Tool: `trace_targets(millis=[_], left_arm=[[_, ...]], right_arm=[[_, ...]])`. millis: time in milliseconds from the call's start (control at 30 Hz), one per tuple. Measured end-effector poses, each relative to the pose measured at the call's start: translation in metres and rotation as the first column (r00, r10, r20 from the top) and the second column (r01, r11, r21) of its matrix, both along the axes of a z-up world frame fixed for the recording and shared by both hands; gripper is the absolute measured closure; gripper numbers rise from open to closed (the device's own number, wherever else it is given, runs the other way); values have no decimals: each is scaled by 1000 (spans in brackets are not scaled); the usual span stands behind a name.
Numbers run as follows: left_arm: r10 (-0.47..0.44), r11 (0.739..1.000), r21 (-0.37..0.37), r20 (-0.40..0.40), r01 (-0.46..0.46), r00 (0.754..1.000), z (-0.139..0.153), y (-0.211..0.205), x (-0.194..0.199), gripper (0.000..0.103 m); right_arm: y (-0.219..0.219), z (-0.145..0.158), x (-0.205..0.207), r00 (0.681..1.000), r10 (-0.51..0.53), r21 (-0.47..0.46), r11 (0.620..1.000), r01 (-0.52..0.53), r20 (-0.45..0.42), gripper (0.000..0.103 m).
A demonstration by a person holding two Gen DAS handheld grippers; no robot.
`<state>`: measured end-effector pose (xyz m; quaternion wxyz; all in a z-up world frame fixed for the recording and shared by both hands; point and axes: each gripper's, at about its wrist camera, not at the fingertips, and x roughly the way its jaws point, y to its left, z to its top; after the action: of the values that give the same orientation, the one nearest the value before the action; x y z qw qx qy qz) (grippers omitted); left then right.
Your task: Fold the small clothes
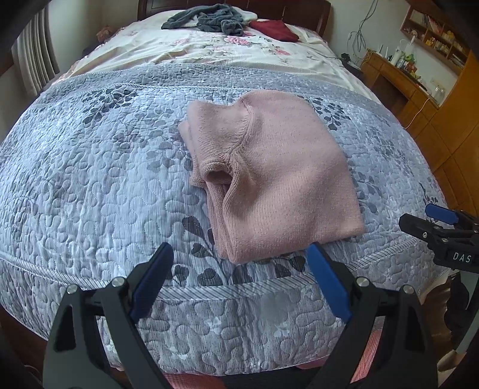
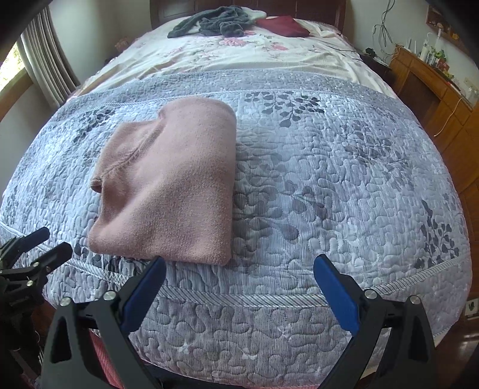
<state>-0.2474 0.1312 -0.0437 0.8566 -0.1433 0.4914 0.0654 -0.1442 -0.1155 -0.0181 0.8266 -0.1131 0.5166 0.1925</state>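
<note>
Left tool (image 1: pixel 239 257) spread wide, empty, low at near edge of bed. Right tool (image 2: pixel 239 269) likewise apart, clamped on nothing. Just beyond both, folded pink sweater (image 1: pixel 269 176) flat on grey quilted bedspread (image 1: pixel 89 179). Far off, grey garment (image 1: pixel 206 19) and dark red cloth (image 1: pixel 275 30) near headboard.

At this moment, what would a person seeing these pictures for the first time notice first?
First, the pink sweater, folded into a neat block on the grey quilt near the foot of the bed. Next, the left gripper and right gripper, both open and empty just short of it. Farther back, a grey garment lies crumpled by the headboard.
</note>
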Motion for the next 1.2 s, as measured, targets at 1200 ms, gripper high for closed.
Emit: trace_targets(millis=[1200], left_arm=[[7,1000,0,-12,-7,1000,-5,6,0,13]], right_arm=[[6,-10,3,999,-38,-8,999,38,-20,4]])
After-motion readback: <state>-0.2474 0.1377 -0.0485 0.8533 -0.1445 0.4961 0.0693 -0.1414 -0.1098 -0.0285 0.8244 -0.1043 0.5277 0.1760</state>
